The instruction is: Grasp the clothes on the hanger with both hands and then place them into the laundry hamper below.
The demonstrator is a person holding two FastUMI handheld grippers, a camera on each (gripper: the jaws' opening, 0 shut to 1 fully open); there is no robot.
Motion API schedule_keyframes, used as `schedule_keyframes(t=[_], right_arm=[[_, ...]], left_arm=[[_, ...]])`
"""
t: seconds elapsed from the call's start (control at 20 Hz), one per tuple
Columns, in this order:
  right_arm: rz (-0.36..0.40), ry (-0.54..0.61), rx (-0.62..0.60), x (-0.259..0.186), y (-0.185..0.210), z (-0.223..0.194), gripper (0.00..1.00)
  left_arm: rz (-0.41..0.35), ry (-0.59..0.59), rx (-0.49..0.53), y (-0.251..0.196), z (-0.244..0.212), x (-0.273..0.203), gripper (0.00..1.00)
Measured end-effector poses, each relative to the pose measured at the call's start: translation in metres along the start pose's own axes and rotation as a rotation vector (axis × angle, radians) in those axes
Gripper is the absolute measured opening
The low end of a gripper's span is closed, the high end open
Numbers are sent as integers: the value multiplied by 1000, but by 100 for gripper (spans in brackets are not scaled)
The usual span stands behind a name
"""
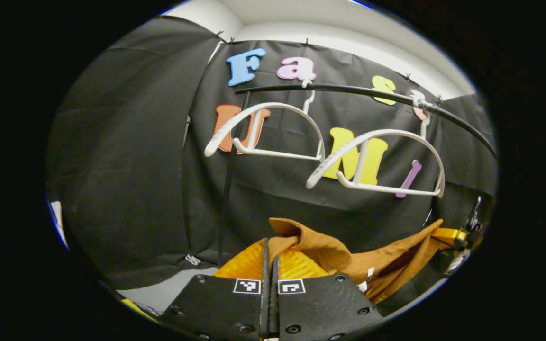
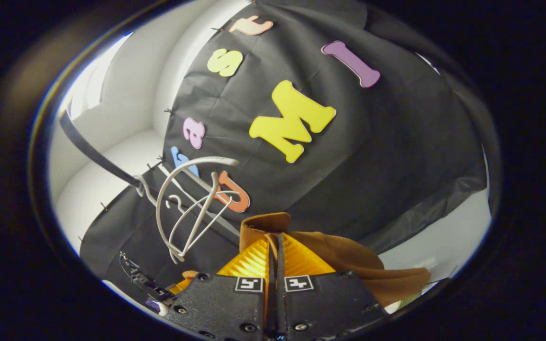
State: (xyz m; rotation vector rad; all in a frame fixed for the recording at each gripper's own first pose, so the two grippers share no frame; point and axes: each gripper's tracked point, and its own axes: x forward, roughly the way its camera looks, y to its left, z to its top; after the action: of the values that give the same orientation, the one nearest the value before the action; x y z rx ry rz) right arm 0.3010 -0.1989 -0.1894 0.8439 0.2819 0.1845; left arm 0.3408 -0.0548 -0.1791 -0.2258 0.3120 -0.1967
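A brown garment (image 1: 349,263) hangs stretched between my two grippers, off the hangers. My left gripper (image 1: 269,253) is shut on one bunched edge of it, its yellow fingers (image 1: 247,263) pressed together on the cloth. Farther right in the left gripper view, the other gripper (image 1: 462,237) holds the garment's opposite end. In the right gripper view my right gripper (image 2: 277,248) is shut on a fold of the same brown garment (image 2: 349,258), which drapes to the right. Two white hangers (image 1: 273,130) (image 1: 382,161) hang bare on the black rail (image 1: 349,90).
The black rail (image 2: 93,151) and both white hangers (image 2: 192,208) lie to the left in the right gripper view. A black upright pole (image 1: 228,189) stands under the rail's left end. A light floor strip (image 1: 168,289) shows low at the left.
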Motion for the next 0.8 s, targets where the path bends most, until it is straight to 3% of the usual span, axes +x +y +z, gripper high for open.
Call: schedule_keyframes(t=[0.1,0.15,0.25,0.35,0.4,0.8], right_arm=[[20,11,-27,-3,16,-5,3],[36,14,-38,-5,27,-8,4],[72,20,-70,-10,52,-12,4],[89,33,-117,-10,73,-21,3],[104,45,-136,-11,86,-26,3],[238,149,-205,-10,164,-89,4]], left_arm=[[-16,-5,28,-10,4,-9,0],[-30,-10,37,-17,5,-16,5],[-64,-22,64,-35,12,-27,0],[-111,-35,101,-59,22,-34,0],[-137,-45,113,-70,26,-40,5],[-313,-50,104,-137,33,-64,0]])
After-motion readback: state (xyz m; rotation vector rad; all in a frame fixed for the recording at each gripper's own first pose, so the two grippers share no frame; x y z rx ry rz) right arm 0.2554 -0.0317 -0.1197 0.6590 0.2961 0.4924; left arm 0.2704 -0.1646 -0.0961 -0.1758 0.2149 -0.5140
